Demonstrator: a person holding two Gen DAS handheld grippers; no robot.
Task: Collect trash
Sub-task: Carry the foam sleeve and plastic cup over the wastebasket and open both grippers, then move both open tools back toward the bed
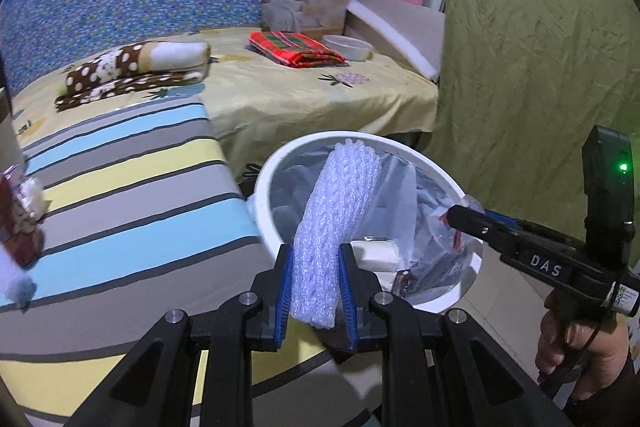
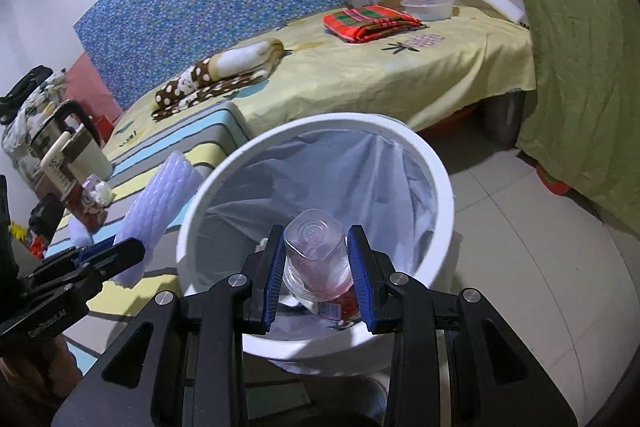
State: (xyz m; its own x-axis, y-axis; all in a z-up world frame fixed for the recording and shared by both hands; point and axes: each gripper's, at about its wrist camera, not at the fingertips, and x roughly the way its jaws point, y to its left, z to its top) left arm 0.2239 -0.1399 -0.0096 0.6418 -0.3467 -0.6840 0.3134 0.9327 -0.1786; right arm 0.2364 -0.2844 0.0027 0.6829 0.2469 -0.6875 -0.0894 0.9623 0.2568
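Clamped in the left tool (image 1: 313, 293): a white foam net sleeve (image 1: 334, 227), long axis running up and away from the fingers, far end leaning over the rim of the white bin (image 1: 262, 183). Pressed narrow between the blue pads (image 1: 285, 291), both touching its sides. Seen from the right wrist, the same sleeve (image 2: 160, 211) just left of the bin (image 2: 442, 187), above the striped cloth (image 2: 120, 291).

Gripped in the right tool (image 2: 316, 273): a clear plastic bottle (image 2: 314, 251), base pointing forward, long axis along the fingers, held above the bin's lined opening. Closed tight on its sides. Wrappers and other scraps lying inside the bin.
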